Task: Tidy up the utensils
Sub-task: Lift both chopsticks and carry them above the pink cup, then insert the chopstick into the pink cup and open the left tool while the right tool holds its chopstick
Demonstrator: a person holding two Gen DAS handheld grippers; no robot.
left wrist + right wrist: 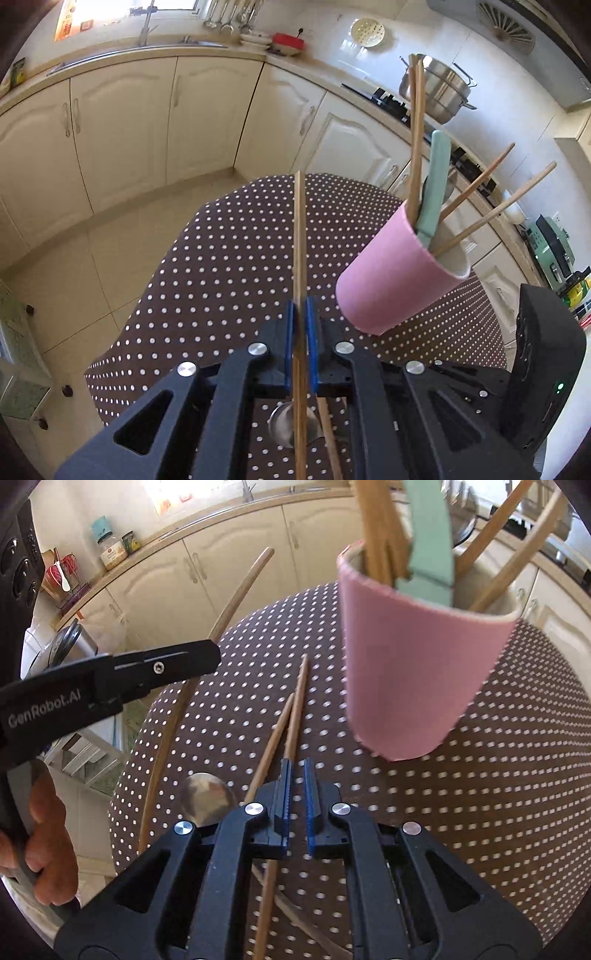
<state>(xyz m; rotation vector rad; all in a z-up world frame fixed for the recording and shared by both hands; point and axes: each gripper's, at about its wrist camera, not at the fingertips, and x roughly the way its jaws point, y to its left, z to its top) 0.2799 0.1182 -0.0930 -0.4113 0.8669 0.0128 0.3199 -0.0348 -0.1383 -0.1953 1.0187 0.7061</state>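
Note:
My left gripper (300, 306) is shut on a wooden chopstick (299, 229) and holds it above the polka-dot table (221, 258), left of the pink cup (399, 273). The cup holds several chopsticks (415, 140) and a green-handled utensil (437, 177). My right gripper (297, 771) is narrowly open and empty, low over two chopsticks (291, 716) lying on the table, with the pink cup (413, 664) just ahead to the right. A metal spoon (207, 801) lies left of its fingers. The left gripper (147, 672) with its chopstick (240, 590) shows at the left.
Cream kitchen cabinets (122, 122) and a counter with a sink (147, 48) run behind the table. A steel pot (439, 88) sits on the stove at right. A black device (543, 369) stands at the table's right edge.

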